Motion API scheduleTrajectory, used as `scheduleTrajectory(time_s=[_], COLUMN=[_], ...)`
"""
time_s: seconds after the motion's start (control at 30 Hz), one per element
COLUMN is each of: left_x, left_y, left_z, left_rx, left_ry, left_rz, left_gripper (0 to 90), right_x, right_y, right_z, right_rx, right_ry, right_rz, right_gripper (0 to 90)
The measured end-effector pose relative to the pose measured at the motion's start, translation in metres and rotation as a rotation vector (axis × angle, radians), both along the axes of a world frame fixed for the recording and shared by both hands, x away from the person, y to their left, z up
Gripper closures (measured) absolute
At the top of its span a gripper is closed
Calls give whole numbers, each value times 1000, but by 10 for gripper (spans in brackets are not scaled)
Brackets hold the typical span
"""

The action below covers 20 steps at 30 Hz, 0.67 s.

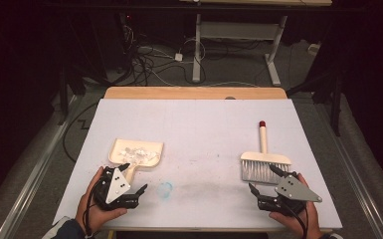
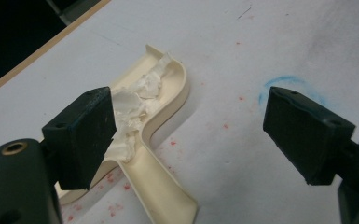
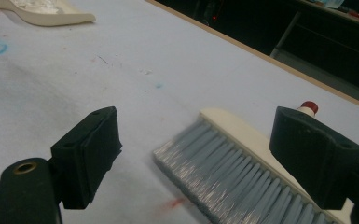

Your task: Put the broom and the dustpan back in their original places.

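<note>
High view, nearest edge of the white desk (image 1: 194, 124): left gripper (image 1: 132, 185) at the near left corner, fingers spread wide with nothing between them; right gripper (image 1: 263, 180) at the near right, fingers likewise spread to their widest and holding nothing. Just beyond the left gripper, cream dustpan (image 1: 135, 153) flat on the desk, handle pointing back at the hand, white crumpled scraps (image 1: 137, 152) heaped in its tray. Left gripper view: dustpan handle (image 2: 161, 186) near one finger (image 2: 81, 135), untouched. Just beyond the right gripper, hand brush (image 1: 264, 162) lying flat, grey bristles (image 3: 224, 172) toward the open fingers, cream handle with red tip (image 1: 262, 123) pointing away. Between both, faint blue smudge (image 1: 165, 189). Farther off, wooden desk edge (image 1: 194, 92), then cables (image 1: 149, 59) on the floor
</note>
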<state>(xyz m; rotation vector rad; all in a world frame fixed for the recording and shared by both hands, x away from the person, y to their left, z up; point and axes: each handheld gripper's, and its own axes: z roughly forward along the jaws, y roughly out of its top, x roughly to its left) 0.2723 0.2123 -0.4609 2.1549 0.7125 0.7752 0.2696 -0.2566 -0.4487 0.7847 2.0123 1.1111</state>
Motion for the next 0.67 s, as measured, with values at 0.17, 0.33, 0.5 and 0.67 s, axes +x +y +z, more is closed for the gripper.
scheduleTrajectory(time_s=[0.17, 0.33, 0.5, 0.67], left_x=[0, 0, 0, 3], left_y=[0, 1, 1, -2], left_z=[0, 0, 1, 0], left_rx=[5, 10, 4, 14], left_ry=[0, 2, -2, 7], left_rz=[0, 6, 12, 9], left_gripper=[163, 163, 163, 163], right_x=[0, 0, 0, 1], right_y=[1, 1, 1, 4], right_z=[0, 1, 3, 0], right_rx=[-10, -10, -14, -53], right_ry=[-2, -9, -19, -11], right_rz=[-3, -4, -6, -29], right_gripper=[165, 165, 167, 177])
